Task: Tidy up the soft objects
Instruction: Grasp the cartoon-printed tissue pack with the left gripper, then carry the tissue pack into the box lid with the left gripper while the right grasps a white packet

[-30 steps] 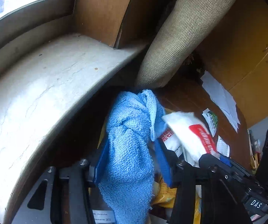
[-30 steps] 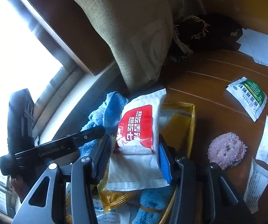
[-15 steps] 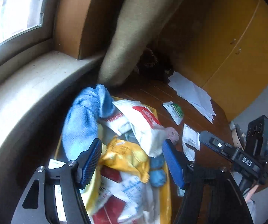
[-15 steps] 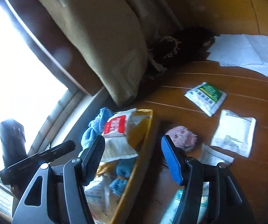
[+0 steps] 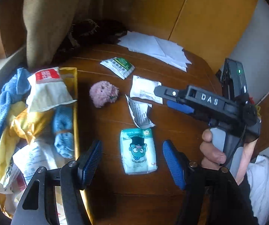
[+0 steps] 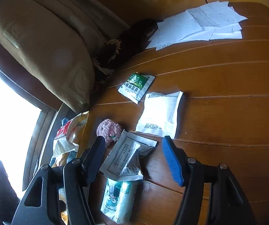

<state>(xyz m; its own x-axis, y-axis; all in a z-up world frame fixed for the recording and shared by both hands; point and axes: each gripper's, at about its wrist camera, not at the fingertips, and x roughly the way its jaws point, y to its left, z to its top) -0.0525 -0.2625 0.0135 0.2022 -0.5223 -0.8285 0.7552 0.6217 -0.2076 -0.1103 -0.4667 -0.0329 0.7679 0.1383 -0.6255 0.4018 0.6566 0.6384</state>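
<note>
Teal tissue pack point(image 5: 138, 151) flat on table point(image 5: 200, 71), long axis toward left gripper point(image 5: 132, 162)

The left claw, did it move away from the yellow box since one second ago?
Yes. The left claw, open and empty, moved from above the yellow box rightward, over the mint tissue pack.

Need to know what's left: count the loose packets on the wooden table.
4: green-labelled packet farthest, white packet behind the crumpled packet, cartoon tissue pack nearest. None visibly hidden.
</note>
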